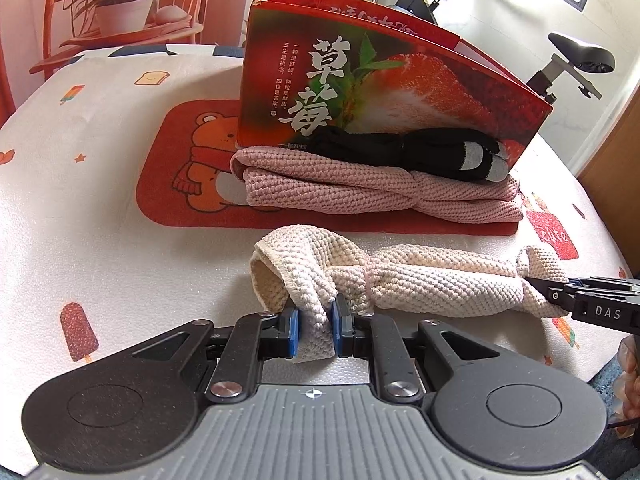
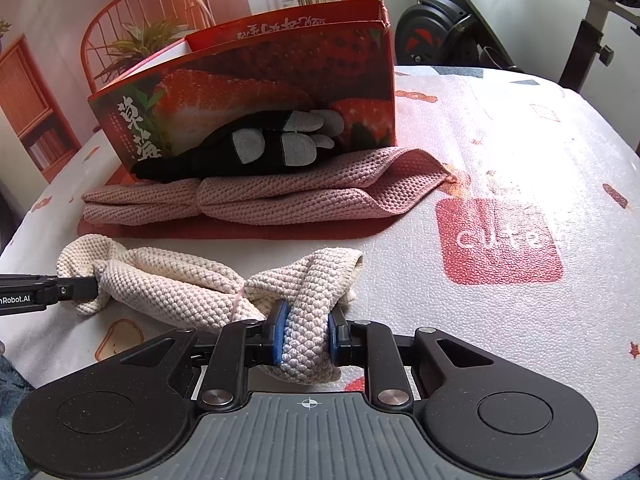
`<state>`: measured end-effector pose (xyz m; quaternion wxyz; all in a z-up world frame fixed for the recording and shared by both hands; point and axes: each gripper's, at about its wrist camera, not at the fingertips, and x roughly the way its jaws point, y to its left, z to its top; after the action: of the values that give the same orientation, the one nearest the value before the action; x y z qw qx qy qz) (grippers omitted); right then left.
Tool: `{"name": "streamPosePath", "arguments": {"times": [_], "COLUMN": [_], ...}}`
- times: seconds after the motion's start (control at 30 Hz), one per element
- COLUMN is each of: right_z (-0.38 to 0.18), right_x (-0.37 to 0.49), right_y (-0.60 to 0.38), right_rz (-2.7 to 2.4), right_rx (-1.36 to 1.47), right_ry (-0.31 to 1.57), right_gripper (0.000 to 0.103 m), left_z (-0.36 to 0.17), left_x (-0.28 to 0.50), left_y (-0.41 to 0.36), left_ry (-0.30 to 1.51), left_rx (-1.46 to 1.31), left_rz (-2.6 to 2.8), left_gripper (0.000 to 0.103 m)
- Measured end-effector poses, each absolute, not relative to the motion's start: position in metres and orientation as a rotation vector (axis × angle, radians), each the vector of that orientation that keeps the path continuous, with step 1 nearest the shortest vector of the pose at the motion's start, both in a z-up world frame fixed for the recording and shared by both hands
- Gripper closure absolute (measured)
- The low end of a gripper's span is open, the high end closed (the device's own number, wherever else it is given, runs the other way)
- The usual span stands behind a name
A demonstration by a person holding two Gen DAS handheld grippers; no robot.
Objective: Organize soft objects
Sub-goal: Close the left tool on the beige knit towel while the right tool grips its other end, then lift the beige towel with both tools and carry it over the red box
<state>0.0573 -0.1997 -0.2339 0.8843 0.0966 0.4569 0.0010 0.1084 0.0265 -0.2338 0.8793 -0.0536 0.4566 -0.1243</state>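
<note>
A cream knitted cloth (image 1: 420,280), tied in the middle, lies stretched across the table; it also shows in the right wrist view (image 2: 180,280). My left gripper (image 1: 314,330) is shut on its left end. My right gripper (image 2: 306,338) is shut on its right end; that gripper shows at the right edge of the left wrist view (image 1: 560,292). Behind lies a folded pink knitted cloth (image 1: 360,184) (image 2: 280,196) with black-and-grey gloves (image 1: 440,152) (image 2: 256,146) on top, against a red strawberry box (image 1: 400,80) (image 2: 260,80).
A red bear mat (image 1: 192,168) lies under the pink cloth and box on a white patterned tablecloth (image 2: 520,160). An orange chair and potted plant (image 1: 116,4) stand behind. An exercise bike (image 2: 460,20) stands at the back right.
</note>
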Motion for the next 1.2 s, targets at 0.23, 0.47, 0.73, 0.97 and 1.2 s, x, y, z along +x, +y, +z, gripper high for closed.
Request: {"name": "streamPosePath", "arguments": {"times": [0.23, 0.47, 0.73, 0.97, 1.2], "right_z": [-0.234, -0.228, -0.176, -0.125, -0.095], "right_x": [0.057, 0.056, 0.054, 0.069, 0.096], "right_y": [-0.198, -0.201, -0.208, -0.216, -0.227], "right_rz": [0.0, -0.002, 0.012, 0.028, 0.026], "right_rx": [0.189, 0.21, 0.183, 0.143, 0.107], "right_ry": [0.944, 0.928, 0.759, 0.645, 0.601], "right_gripper": [0.084, 0.085, 0.086, 0.086, 0.086], "left_z": [-0.234, -0.23, -0.178, -0.125, -0.092], "left_x": [0.108, 0.107, 0.101, 0.108, 0.129], "left_y": [0.026, 0.025, 0.025, 0.02, 0.008], "left_ry": [0.948, 0.932, 0.753, 0.615, 0.546], "left_rx": [-0.107, -0.101, -0.091, -0.09, -0.069], "left_rz": [-0.256, -0.258, -0.295, -0.314, -0.328], "left_gripper": [0.086, 0.087, 0.087, 0.087, 0.087]}}
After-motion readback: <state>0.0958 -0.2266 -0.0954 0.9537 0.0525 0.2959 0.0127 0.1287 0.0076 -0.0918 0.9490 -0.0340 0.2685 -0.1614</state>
